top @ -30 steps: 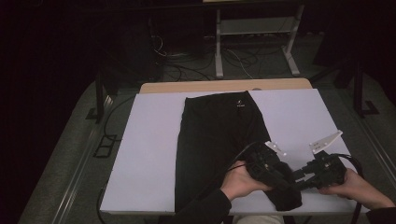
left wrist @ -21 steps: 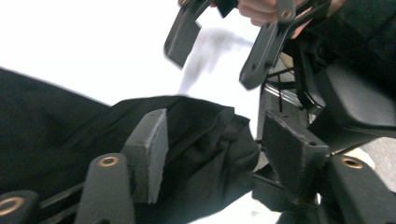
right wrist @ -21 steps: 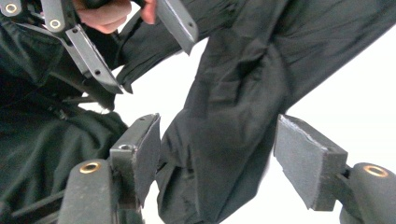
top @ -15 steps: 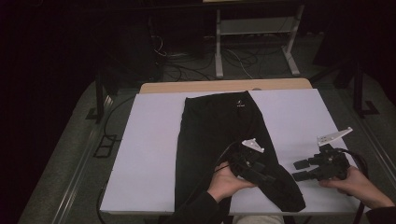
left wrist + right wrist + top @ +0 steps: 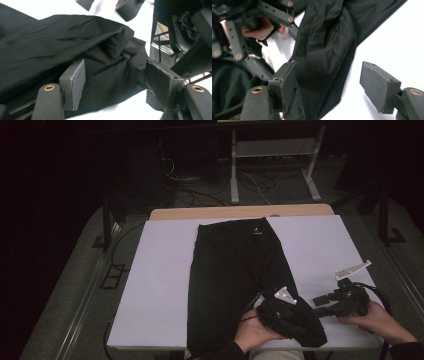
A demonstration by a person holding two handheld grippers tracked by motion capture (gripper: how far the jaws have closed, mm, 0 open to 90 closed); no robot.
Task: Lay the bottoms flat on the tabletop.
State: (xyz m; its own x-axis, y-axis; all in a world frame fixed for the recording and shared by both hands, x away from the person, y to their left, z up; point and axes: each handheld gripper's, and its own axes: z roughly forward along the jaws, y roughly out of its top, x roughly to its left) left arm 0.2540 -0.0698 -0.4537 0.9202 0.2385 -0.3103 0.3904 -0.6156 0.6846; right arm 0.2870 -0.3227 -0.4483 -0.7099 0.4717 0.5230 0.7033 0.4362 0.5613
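Note:
Black trousers [image 5: 230, 265] lie flat on the white table [image 5: 160, 270], waistband at the far end, legs toward me. My left gripper [image 5: 295, 317] is low over the right leg's end near the front edge. In the left gripper view it [image 5: 116, 85] is open, its jaws having just been opening, with rumpled black cloth [image 5: 75, 45] lying under and between the pads, not pinched. My right gripper [image 5: 324, 305] rests just right of that leg end, pointing left. It [image 5: 334, 86] is open too, having just opened wider, with the leg's edge [image 5: 324, 50] running beside its left pad.
A bare white table top stretches left of the trousers and at the far right [image 5: 320, 240]. A wooden edge [image 5: 240, 212] runs along the back. Beyond it stand a white metal frame [image 5: 272, 150] and floor cables [image 5: 200, 195]. The front table edge is close under both hands.
The two grippers, close together over the leg end a second ago, have drawn apart. The left one moved left, then sank onto the cloth; the leg end now lies spread toward the front edge.

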